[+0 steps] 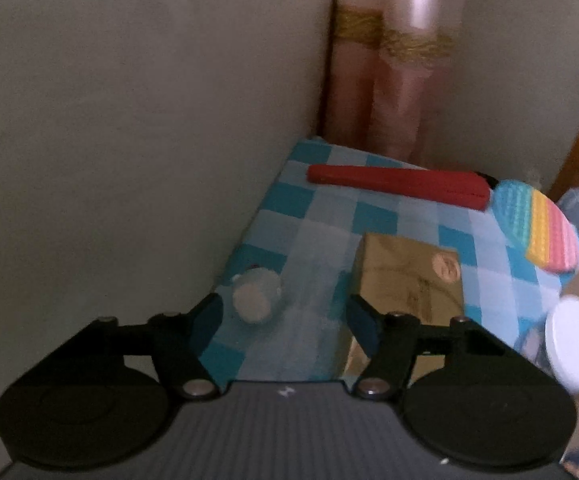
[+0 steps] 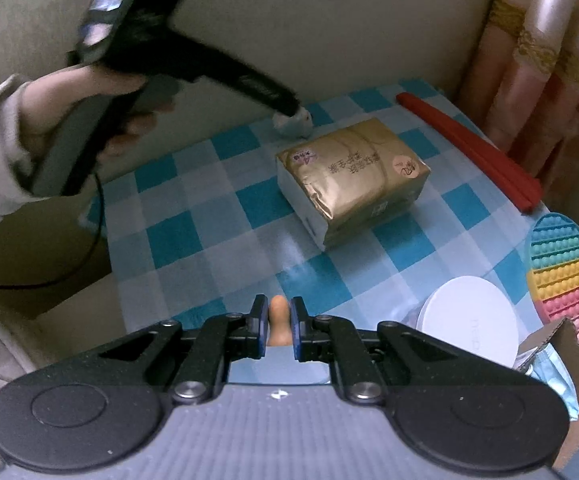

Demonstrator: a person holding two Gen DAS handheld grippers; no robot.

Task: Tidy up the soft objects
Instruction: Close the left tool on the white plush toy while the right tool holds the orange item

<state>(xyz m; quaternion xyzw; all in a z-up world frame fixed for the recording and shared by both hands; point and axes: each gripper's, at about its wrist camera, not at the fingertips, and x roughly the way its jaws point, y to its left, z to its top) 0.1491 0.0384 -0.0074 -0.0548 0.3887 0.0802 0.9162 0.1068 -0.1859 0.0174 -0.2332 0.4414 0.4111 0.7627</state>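
A small white fluffy toy (image 1: 255, 296) lies on the blue checked tablecloth (image 1: 329, 216) close to the wall. My left gripper (image 1: 285, 302) stands open just short of it, its left finger nearest the toy and nothing between the pads. In the right wrist view a hand holds that left gripper (image 2: 289, 106), blurred, with its tip over the white toy (image 2: 294, 122). My right gripper (image 2: 278, 302) is shut on a small orange rounded piece (image 2: 278, 314). A gold tissue pack (image 2: 353, 176) lies mid-table; it sits beside the left gripper's right finger as the gold pack (image 1: 405, 276).
A long red case (image 2: 469, 148) lies by the curtain (image 2: 537, 60). A rainbow bubble mat (image 2: 565, 272) and a white round lid (image 2: 467, 328) sit at the right edge, with a cardboard box flap (image 2: 569, 360) below. A wall (image 1: 129, 120) bounds the table's left side.
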